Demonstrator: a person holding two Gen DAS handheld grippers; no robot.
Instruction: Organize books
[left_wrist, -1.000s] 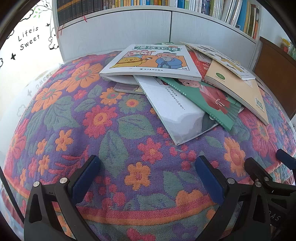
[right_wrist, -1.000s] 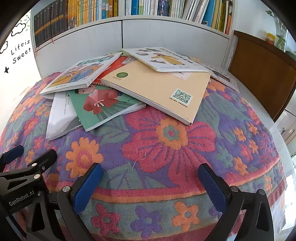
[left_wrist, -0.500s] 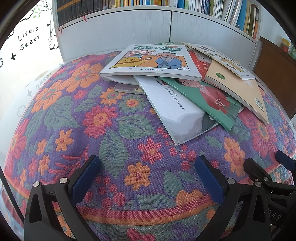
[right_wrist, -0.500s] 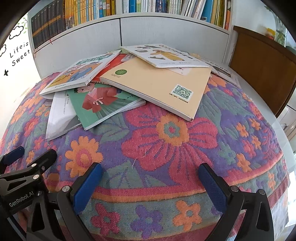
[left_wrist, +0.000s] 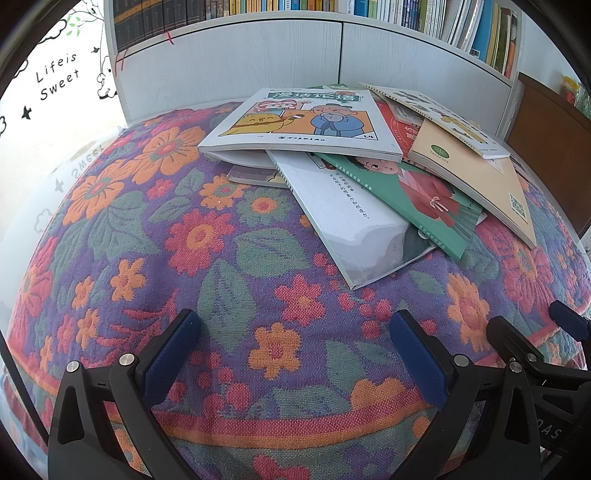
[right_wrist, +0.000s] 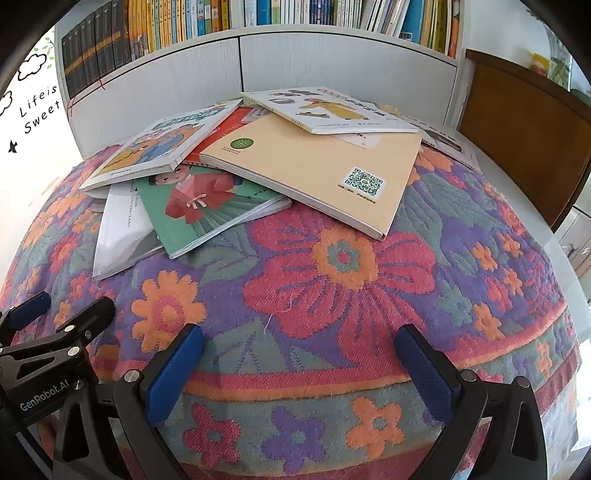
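Both claws spread wide, left gripper (left_wrist: 295, 354) & right gripper (right_wrist: 299, 362) empty over the cloth (right_wrist: 332, 266). Grab the tan book (right_wrist: 314, 170) first and the top book (right_wrist: 325, 110) slides off.

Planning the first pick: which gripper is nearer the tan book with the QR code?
Right. The right gripper faces the tan book almost head-on; the left gripper sits further off to its left.

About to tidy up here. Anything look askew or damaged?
The books lie in a crooked, overlapping heap on the floral cloth, each at a different angle. The white one at the bottom looks bent. Nothing looks torn.
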